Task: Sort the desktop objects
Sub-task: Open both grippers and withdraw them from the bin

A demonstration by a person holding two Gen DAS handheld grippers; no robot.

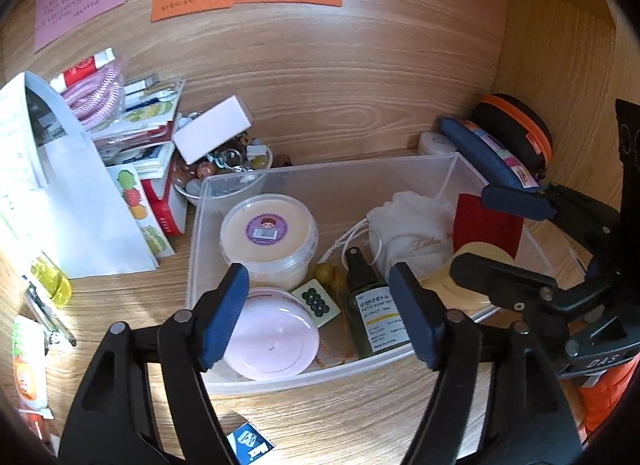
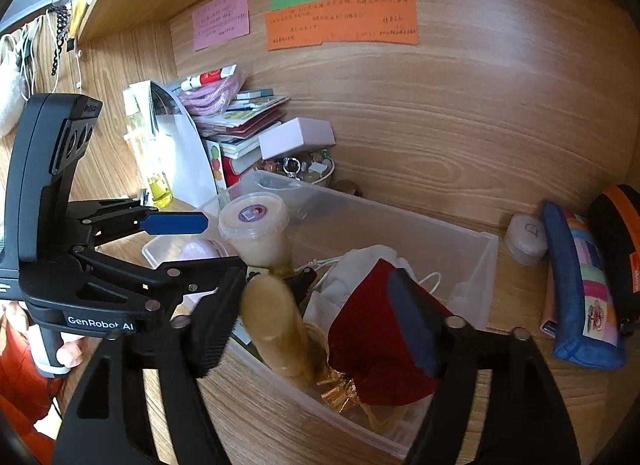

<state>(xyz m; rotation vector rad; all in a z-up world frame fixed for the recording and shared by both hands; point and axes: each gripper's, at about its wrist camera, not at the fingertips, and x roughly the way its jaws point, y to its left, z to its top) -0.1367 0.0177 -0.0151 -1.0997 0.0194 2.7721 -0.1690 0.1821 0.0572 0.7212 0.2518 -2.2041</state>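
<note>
A clear plastic bin [image 1: 320,181] sits on the wooden desk. It holds a cream tub [image 1: 268,233], a pink round lid [image 1: 272,335], a mahjong tile [image 1: 316,301], a dark green spray bottle [image 1: 374,309], a white drawstring pouch [image 1: 412,229], a dark red velvet pouch [image 1: 488,221] and a pale round disc [image 1: 480,261]. My left gripper [image 1: 320,313] is open and empty above the bin's front. My right gripper [image 2: 320,325] is over the bin [image 2: 472,273], jaws apart around the red pouch [image 2: 376,329] and the pale disc [image 2: 276,329], its right finger touching the pouch.
A pile of papers, cards and a white box [image 1: 212,133] with a bowl of beads [image 1: 224,173] lies left of the bin. A blue pencil case [image 2: 580,285], a black-orange case [image 2: 616,249] and a small white case [image 2: 526,239] stand right. Sticky notes [image 2: 340,21] hang on the back wall.
</note>
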